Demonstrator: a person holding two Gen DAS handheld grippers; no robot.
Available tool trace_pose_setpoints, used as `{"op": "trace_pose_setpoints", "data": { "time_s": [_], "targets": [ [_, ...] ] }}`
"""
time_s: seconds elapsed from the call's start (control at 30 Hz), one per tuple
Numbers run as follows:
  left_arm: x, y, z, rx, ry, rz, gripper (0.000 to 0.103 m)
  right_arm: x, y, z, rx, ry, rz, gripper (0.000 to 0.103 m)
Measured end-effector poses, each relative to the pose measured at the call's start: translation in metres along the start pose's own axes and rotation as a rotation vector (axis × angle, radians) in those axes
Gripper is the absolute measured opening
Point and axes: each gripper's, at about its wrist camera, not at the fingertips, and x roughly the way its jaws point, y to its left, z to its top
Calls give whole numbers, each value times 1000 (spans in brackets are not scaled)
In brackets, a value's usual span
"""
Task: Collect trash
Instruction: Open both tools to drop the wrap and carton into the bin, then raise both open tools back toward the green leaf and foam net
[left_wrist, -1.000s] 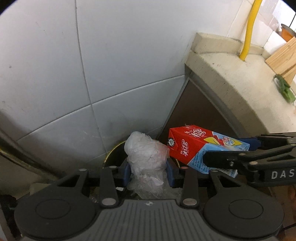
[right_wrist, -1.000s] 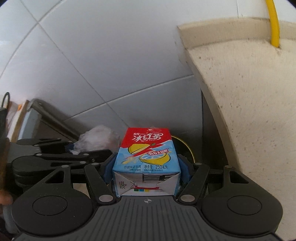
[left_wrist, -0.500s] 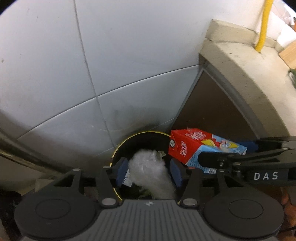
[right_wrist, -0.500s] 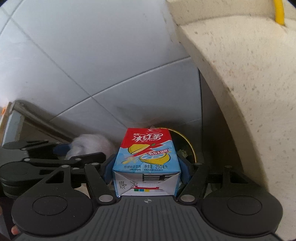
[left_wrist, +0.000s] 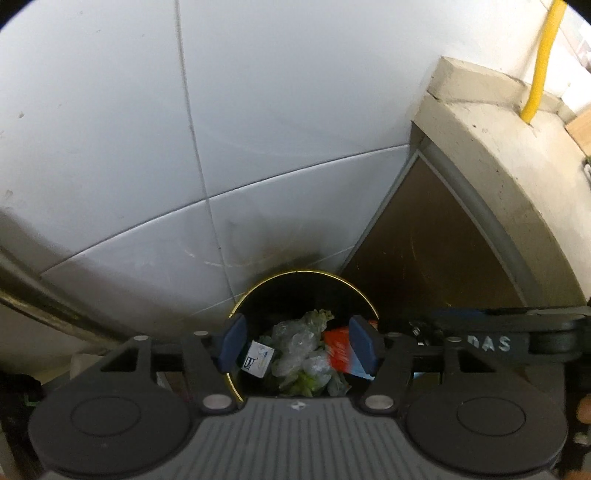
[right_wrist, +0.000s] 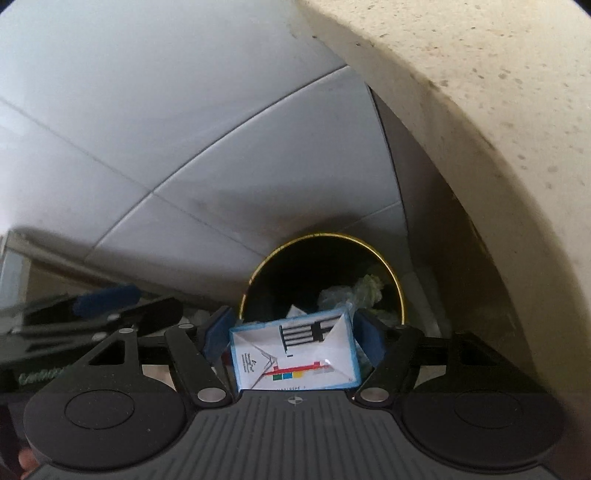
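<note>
- Straight below the fingers of both grippers stands the round dark bin (left_wrist: 306, 295) with its thin yellow rim, already holding crumpled plastic (left_wrist: 295, 343) and some green scraps.
- The left gripper (left_wrist: 301, 345) has nothing between its blue pads; its jaws are opening, wide apart over the bin mouth.
- The right gripper (right_wrist: 291, 341) has the drink carton (right_wrist: 295, 356) between its pads, folded end toward the camera. Its jaws are opening, and gaps seem to show at both sides, so the carton looks freed rather than pinched.
- To do the drop well, I would keep the right fingers over the middle of the bin mouth and let them spread fully, so the carton slides off neither pad crookedly.
- Just to the right of the fingers the pale stone counter (right_wrist: 480, 147) overhangs closely; the tiled wall (left_wrist: 258, 129) stands behind the bin.
- The left gripper lies just beside the right one, so lifting out could knock them together.
</note>
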Motion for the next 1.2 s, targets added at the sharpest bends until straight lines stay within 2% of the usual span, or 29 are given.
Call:
{"op": "trace_pose_setpoints", "data": {
  "time_s": [0.1,0.17,0.33,0.57,0.7,0.87,1.0,1.2],
  "targets": [
    [-1,1,1,-8,-7,-4,55,6,2,5,8,-16,2,77],
    [-3,1,1,-10,-16,-6,55,12,4,8,5,0,-11,81],
    [-10,3,3,-25,-39,-31,55,9,10,3,-6,-4,-23,80],
    [-19,1,5,-15,-78,-53,56,-37,18,-2,-46,-101,-96,78],
    [-27,0,6,4,-111,-54,56,-61,20,-3,-46,-135,-85,78],
    [-41,4,6,0,-168,-57,56,-80,35,-9,-100,-193,-125,79],
    [-50,5,6,-6,-206,-70,56,-102,43,-11,-122,-242,-124,80],
    [-64,-5,0,47,-265,-79,58,-135,48,-19,-158,-315,-138,82]
  ]
}}
